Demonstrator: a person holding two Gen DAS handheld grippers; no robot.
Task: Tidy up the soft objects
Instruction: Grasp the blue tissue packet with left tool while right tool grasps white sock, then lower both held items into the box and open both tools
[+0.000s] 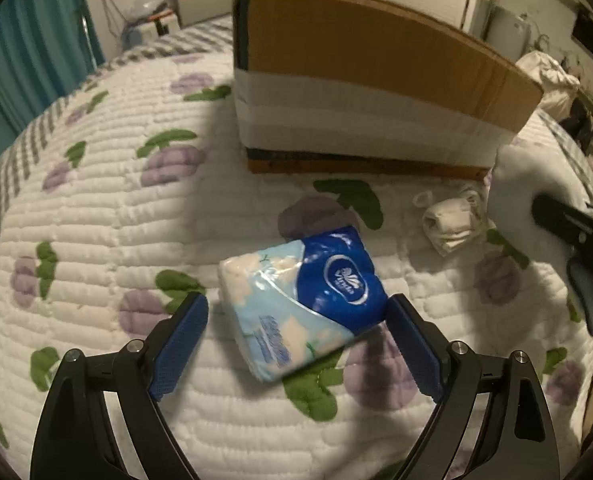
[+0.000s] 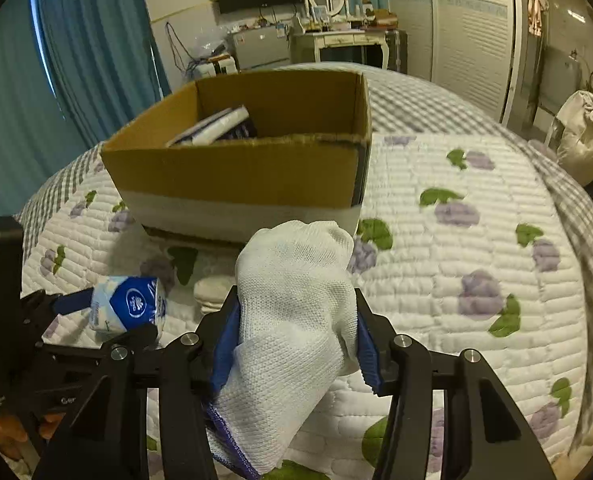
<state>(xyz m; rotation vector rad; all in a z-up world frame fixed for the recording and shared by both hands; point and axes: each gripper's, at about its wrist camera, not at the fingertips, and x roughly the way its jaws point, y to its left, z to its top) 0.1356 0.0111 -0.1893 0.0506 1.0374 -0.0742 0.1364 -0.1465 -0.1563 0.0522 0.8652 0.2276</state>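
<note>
A blue and white tissue pack [image 1: 302,300] lies on the quilted bed between the fingers of my left gripper [image 1: 296,320]. The jaws are open around it; the right pad touches its corner, the left pad stands apart. The pack also shows in the right wrist view [image 2: 130,308]. My right gripper [image 2: 296,316] is shut on a white knitted sock [image 2: 296,312] and holds it above the bed in front of the cardboard box [image 2: 240,176]. A folded pair of white socks [image 1: 452,224] lies on the bed near the box.
The open cardboard box [image 1: 376,92] stands on the flowered quilt [image 1: 96,208] and holds a dark and white item [image 2: 220,126]. A white bag [image 2: 584,140] sits at the right beyond the bed. Teal curtains, a dresser and a wardrobe stand behind.
</note>
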